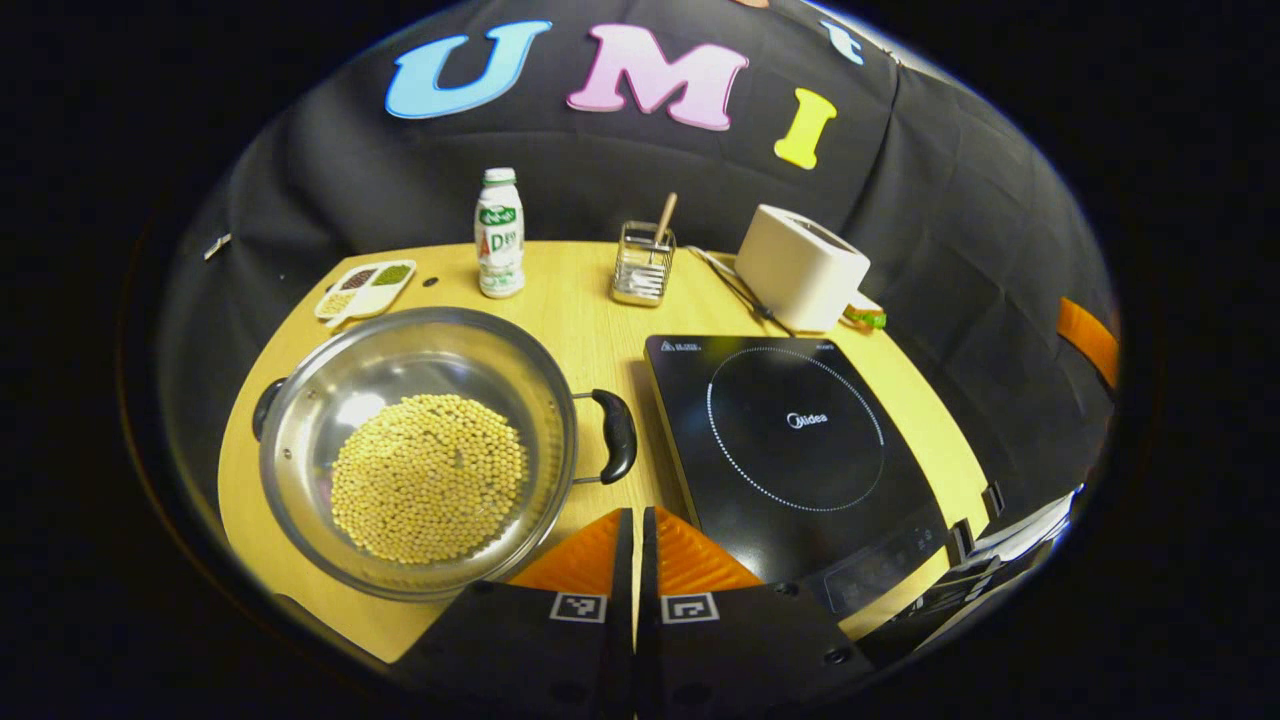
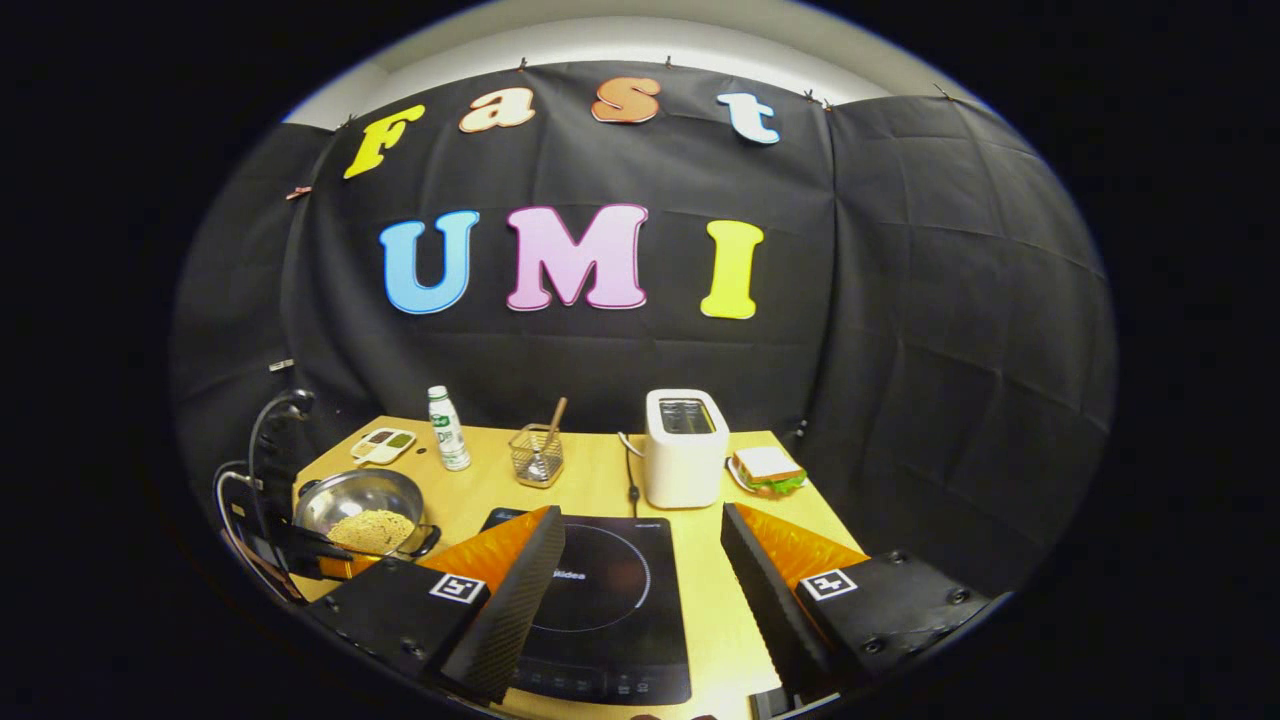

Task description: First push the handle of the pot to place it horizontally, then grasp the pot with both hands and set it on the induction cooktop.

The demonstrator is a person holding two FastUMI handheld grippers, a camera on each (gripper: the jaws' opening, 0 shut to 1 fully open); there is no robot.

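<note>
Looking along the left tongs (image 1: 636, 560) in the left gripper view: fingers pressed together, nothing between them, hovering over the near tabletop (image 1: 590, 310) edge. Pot (image 1: 415, 450) sits on the wood to their left, full of pale beans (image 1: 430, 478), near rim close to the tabletop's front edge. Its black handle (image 1: 617, 435) sticks out toward the induction cooktop (image 1: 795, 450); a second handle (image 1: 266, 405) shows on the far side of the pot. A narrow strip of bare wood lies between the handle and the cooktop's left edge. Cooktop surface is bare, its control strip toward the near edge. Behind: divided snack tray (image 1: 365, 290), bottle (image 1: 499, 235), wire utensil holder (image 1: 644, 262), toaster (image 1: 800, 265), all well apart from the pot, with open wood between.

Right gripper view: right tongs (image 2: 640, 560) spread wide, holding nothing, straddling the induction cooktop (image 2: 600, 600) from above. Pot (image 2: 362, 512) sits far left near the tabletop (image 2: 700, 600) corner, with the left tongs (image 2: 335, 565) and their cabling just beside it. Bottle (image 2: 448, 428), holder (image 2: 537, 455) and toaster (image 2: 683, 447) line the back; sandwich on a plate (image 2: 766, 470) sits at the right edge beside the toaster. Open wood runs right of the cooktop to the edge.
</note>
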